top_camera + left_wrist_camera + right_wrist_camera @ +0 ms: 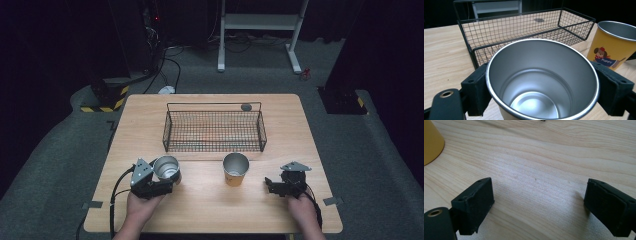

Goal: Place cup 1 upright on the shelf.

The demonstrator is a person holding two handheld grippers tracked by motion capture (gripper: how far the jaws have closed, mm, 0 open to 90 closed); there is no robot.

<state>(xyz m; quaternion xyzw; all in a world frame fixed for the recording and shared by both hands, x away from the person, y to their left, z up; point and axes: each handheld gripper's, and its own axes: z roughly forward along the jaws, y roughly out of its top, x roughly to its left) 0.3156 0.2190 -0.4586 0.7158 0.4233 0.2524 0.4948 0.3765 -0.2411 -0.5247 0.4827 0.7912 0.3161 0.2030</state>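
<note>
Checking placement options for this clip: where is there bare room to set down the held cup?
The black wire basket is empty apart from a small grey disc. Bare wooden table lies between the left gripper and right gripper. Crowded: steel cup beside the yellow puppy cup.

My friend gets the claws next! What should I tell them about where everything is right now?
Left claw: shut on the steel cup, one jaw on each side, near the table's left front.
Right claw: open, holding nothing, low over bare wood at the right front.
Yellow puppy cup: upright mid-table, just in front of the wire basket, untouched.
Done: steel cup gripped.
Left, probably: put both cups into the basket, which holds none yet.
</note>
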